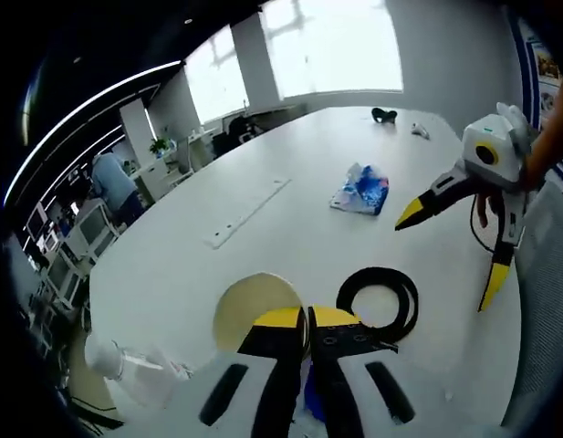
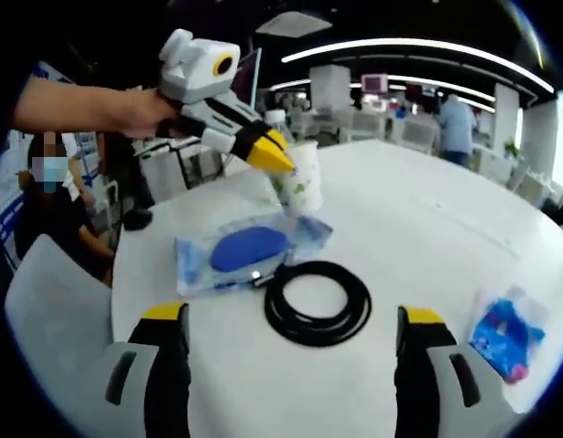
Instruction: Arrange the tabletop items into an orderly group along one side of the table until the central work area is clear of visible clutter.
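Left tool rises from the bottom middle of the left gripper view with its two yellow-tipped jaws pressed together; if something thin is caught between them, I cannot tell. In the right gripper view the same tool comes in from the upper left, held by a person's hand, and its closed tips sit at the rim of a paper cup. Right tool stands with its jaws wide apart at the bottom of its own view and holds nothing; in the left gripper view it hangs open at the right side, above the tabletop.

One large white oval tabletop carries all the things. The room around it is an open office with big bright windows, long ceiling lights, desks and screens, and a person bent over at the far left.

One coil of black cable lies in the centre of the right gripper view, and just beside it, to the upper left, lies one clear bag with a blue oval thing inside. One blue and white crumpled packet lies at the lower right, partly cut by the tool's jaw. The cup stands behind the clear bag.

In the left gripper view two small objects lie at the far end of the tabletop, too small to name. A clear plastic thing at the lower left is blurred.
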### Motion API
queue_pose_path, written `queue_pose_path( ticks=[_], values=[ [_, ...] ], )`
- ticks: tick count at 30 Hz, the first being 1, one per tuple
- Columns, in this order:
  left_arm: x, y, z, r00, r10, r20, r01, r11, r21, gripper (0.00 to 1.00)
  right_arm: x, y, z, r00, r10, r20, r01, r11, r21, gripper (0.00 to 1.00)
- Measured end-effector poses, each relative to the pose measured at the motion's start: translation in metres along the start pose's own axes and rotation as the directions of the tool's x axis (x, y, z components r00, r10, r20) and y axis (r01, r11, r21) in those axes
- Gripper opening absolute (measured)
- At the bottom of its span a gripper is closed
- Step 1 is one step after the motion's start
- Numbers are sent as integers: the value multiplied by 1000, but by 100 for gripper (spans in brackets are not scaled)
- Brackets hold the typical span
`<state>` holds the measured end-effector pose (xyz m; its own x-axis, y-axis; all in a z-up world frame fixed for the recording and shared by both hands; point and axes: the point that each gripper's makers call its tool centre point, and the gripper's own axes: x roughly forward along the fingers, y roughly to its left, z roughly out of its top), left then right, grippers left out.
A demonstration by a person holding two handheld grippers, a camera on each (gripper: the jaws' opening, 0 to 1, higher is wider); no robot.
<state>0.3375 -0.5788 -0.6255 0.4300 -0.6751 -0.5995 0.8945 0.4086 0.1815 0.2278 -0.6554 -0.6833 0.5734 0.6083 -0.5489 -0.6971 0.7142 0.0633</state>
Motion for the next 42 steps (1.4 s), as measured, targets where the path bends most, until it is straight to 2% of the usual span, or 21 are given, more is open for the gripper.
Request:
queue_pose_path(
  ticks=[3,9,23,31,42],
  values=[
    [2,4,1,1000,7,-10,-6,998,60,1,0,1,-1,1000,8,-2,-8,1000,1,94],
    [9,9,1,1000,3,-23,-1,997,78,1,-1,0,-2,1000,7,0,-7,1000,2,94],
    [23,24,3,999,13,-46,-8,996,92,1,-3,-1,5,999,19,29,-20,1000,11,100],
    [28,30,2,998,17,-61,-10,994,105,1,-2,0,4,999,25,35,-25,999,19,100],
    [37,38,-6,996,19,-90,-12,997,80,1,-6,-3,3,999,18,40,-19,999,32,100]
  ],
)
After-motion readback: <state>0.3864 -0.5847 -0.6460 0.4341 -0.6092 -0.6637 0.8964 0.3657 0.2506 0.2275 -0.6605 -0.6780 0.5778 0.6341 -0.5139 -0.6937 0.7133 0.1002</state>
